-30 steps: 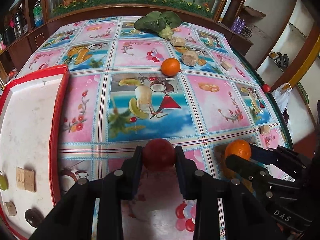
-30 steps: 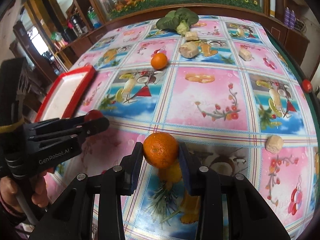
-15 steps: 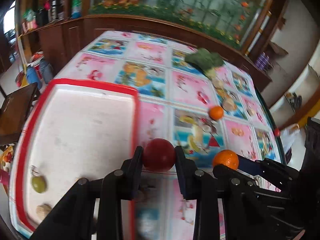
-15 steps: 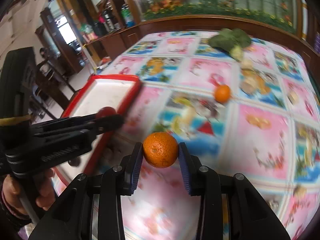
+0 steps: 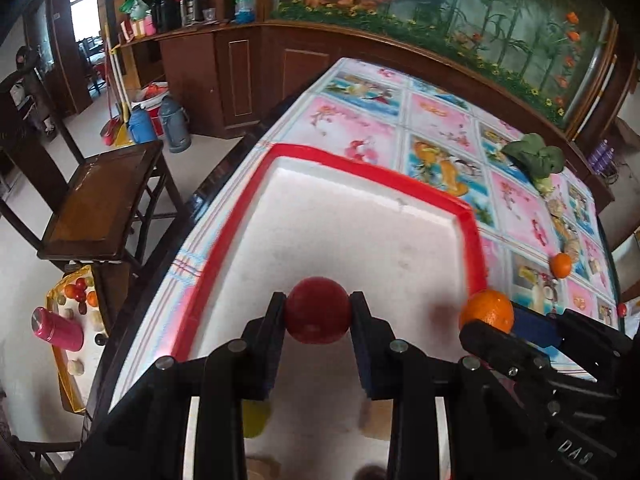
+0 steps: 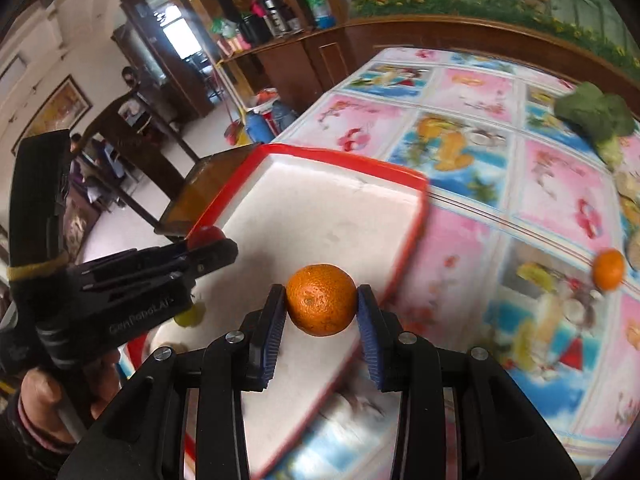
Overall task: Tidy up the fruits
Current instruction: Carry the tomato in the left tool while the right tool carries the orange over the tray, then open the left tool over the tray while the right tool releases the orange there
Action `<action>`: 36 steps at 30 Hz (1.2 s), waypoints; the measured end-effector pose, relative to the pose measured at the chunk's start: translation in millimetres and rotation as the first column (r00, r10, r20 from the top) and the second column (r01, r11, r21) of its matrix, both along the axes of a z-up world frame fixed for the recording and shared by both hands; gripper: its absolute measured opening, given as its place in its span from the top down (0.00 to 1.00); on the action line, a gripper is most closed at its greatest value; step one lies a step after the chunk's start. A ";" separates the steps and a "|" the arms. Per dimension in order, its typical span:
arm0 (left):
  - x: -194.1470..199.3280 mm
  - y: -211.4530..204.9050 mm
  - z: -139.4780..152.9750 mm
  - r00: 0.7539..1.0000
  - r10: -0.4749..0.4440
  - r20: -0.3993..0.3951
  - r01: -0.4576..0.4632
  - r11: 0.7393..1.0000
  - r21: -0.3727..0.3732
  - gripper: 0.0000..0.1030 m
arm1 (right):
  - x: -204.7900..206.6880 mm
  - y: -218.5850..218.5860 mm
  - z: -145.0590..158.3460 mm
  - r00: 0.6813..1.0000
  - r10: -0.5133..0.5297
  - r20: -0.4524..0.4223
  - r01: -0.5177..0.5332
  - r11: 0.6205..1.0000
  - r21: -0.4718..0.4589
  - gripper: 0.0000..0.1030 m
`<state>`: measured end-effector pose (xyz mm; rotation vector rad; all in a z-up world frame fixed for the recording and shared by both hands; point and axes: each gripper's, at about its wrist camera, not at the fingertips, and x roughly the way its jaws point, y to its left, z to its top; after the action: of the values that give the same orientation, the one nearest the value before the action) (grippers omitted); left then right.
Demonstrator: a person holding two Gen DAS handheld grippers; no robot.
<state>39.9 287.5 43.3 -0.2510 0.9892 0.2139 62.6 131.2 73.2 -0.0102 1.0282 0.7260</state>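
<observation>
Left wrist view: left gripper (image 5: 318, 316), clamped on the red fruit (image 5: 317, 310), hangs over the white floor of the red-rimmed tray (image 5: 468, 216); right gripper (image 6: 321, 306), pinching an orange (image 6: 321, 299), sits over the tray's right rim, lower centre.

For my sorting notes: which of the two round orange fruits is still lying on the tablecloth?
The smaller-looking round orange fruit far right on the tablecloth; the other orange fruit is clamped in the right gripper.
</observation>
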 end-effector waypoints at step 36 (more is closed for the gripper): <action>-34.3 -1.8 0.4 0.999 0.050 -0.010 -0.049 0.992 0.117 0.31 | -36.9 22.3 3.4 0.992 0.063 0.107 -0.052 0.993 -0.104 0.56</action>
<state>5.5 285.7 43.7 -0.1670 0.9800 0.3181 25.7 153.5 76.6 -0.1667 0.9611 0.7168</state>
